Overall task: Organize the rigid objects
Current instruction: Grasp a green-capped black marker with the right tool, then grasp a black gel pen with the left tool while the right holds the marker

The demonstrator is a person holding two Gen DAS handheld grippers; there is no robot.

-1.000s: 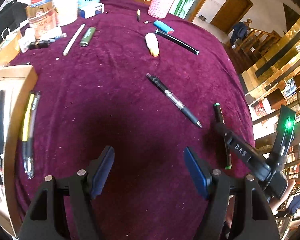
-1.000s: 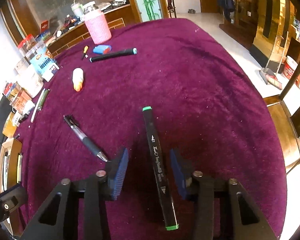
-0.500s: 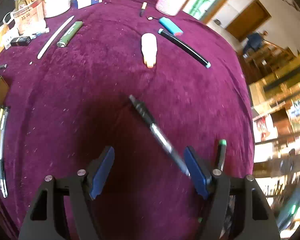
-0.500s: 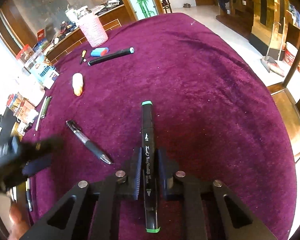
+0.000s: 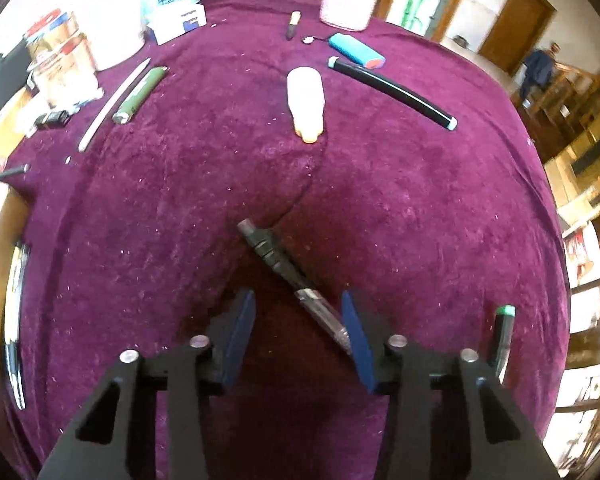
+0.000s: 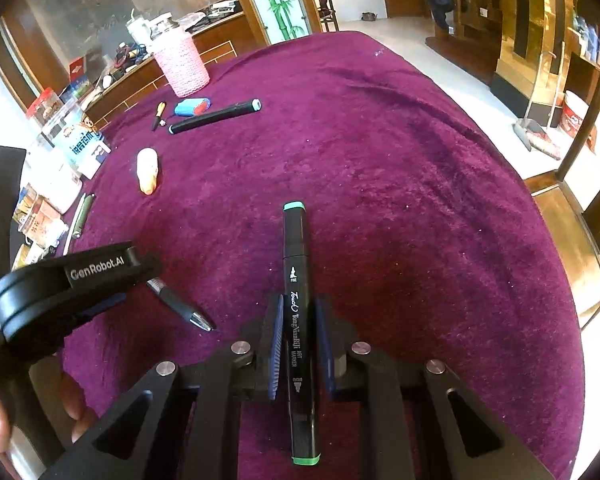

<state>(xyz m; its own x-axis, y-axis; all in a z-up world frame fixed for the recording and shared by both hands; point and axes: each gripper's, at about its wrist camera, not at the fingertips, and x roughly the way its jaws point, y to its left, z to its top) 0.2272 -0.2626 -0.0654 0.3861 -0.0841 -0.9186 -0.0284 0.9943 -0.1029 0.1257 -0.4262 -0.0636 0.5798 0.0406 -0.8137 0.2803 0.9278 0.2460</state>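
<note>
My right gripper (image 6: 298,320) is shut on a black art marker (image 6: 298,280) with green end caps, which points forward over the purple tablecloth (image 6: 400,200). My left gripper (image 5: 298,318) is open, its blue pads on either side of a black-and-clear ballpoint pen (image 5: 288,276) that lies diagonally on the cloth. The pen's tip (image 6: 198,320) shows in the right wrist view beside the left gripper's body (image 6: 68,284). The marker's green cap (image 5: 504,314) shows at the right of the left wrist view.
Further back lie a white-and-orange tube (image 5: 306,100), a long black stick (image 5: 392,94), a blue lighter (image 5: 356,50), a green lighter (image 5: 140,96) and a white stick (image 5: 114,106). A pink holder (image 6: 182,66) stands at the back. A wooden tray with pens (image 5: 12,312) is at left.
My right gripper closed on the marker. My left gripper moved right and forward over the ballpoint pen and narrowed its opening around it.
</note>
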